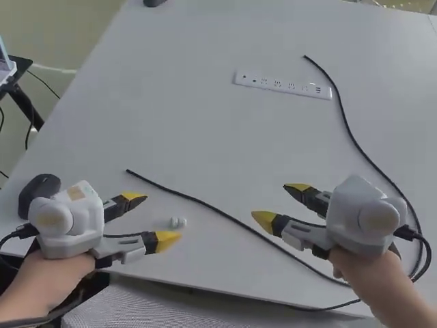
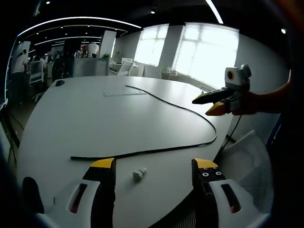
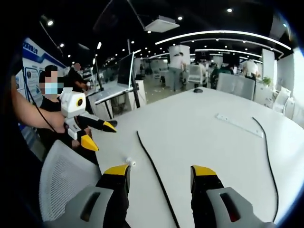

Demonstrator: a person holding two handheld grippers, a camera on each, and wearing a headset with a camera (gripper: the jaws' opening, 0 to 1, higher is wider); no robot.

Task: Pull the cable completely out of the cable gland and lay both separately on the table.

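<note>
A thin black cable (image 1: 225, 215) lies across the white table, its free end at the left (image 1: 128, 171). The small white cable gland (image 1: 178, 222) lies apart from it, near the front edge. My left gripper (image 1: 151, 219) is open, just left of the gland, holding nothing; in the left gripper view the gland (image 2: 138, 174) sits between the yellow-tipped fingers (image 2: 103, 163) and the cable (image 2: 156, 150) runs beyond. My right gripper (image 1: 280, 203) is open above the cable's middle; in its own view the cable (image 3: 154, 168) passes between its fingers and the gland (image 3: 128, 162) lies to the left.
A white power strip (image 1: 283, 85) lies at the back of the table with the black cable (image 1: 355, 143) curving past it to the right edge. A black mouse (image 1: 37, 190) sits at the left front. A mesh chair (image 3: 61, 175) stands by the table's front edge.
</note>
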